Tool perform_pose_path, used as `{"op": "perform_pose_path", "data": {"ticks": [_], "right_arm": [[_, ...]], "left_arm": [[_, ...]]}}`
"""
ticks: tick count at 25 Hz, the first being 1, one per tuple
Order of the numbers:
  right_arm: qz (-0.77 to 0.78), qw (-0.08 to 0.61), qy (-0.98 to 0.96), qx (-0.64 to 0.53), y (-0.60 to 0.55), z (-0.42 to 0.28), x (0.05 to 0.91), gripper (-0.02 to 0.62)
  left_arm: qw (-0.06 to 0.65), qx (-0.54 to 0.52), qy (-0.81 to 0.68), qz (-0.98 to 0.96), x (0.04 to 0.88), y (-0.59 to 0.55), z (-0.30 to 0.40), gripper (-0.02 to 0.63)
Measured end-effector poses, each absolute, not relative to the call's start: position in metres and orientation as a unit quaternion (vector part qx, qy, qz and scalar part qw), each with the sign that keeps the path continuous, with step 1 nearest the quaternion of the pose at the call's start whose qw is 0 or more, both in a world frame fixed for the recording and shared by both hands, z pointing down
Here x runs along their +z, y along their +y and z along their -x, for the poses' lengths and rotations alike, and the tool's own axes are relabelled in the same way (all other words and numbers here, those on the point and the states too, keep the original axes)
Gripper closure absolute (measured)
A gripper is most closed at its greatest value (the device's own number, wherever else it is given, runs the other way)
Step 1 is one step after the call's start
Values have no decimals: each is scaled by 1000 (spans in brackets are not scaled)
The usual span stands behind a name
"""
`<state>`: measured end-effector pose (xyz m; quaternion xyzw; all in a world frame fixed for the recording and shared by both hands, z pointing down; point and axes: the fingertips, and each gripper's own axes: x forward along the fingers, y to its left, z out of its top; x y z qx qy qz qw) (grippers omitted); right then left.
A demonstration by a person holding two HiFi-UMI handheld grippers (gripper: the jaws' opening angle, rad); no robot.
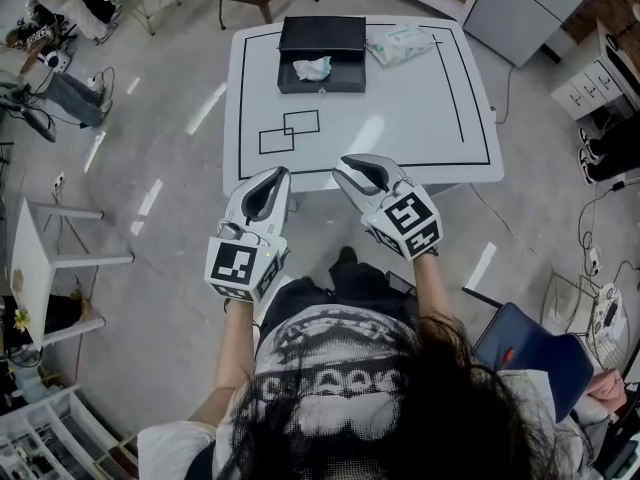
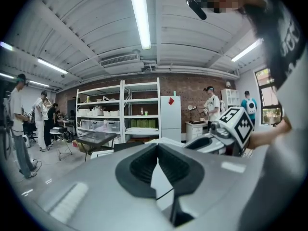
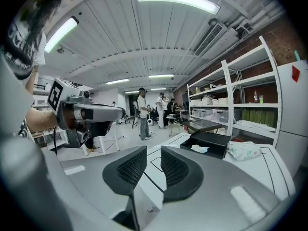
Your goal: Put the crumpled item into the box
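A crumpled white item (image 1: pixel 312 68) lies inside the open black box (image 1: pixel 322 88) at the far side of the white table (image 1: pixel 400 118). The right gripper view shows the same item (image 3: pixel 199 148) in the box (image 3: pixel 214 139) ahead. Both grippers hover at the table's near edge, far from the box. My left gripper (image 1: pixel 277 173) has its pads touching at the tips (image 2: pixel 157 146) with nothing between them. A narrow gap separates the pads of my right gripper (image 1: pixel 345 163), which holds nothing (image 3: pixel 154 153).
A soft tissue pack (image 1: pixel 400 44) lies right of the box. Black tape lines and two overlapping rectangles (image 1: pixel 288 133) mark the tabletop. A blue chair (image 1: pixel 530 353) stands at my right, a small white table (image 1: pixel 25 258) at my left. Shelves (image 2: pixel 130 112) and people stand beyond.
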<state>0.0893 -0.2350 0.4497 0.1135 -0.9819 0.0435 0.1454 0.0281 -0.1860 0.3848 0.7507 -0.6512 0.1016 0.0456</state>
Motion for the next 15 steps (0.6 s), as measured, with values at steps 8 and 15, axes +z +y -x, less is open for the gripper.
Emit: {"op": "perform_pose_path", "data": {"ticks": [8, 15], "right_arm": [[-135, 127, -982, 46, -193, -63, 434, 505], [-159, 121, -978, 57, -138, -45, 427, 507]], "left_arm": [[41, 97, -634, -766, 384, -141, -4, 606], [43, 97, -618, -779, 391, -84, 18, 606]]}}
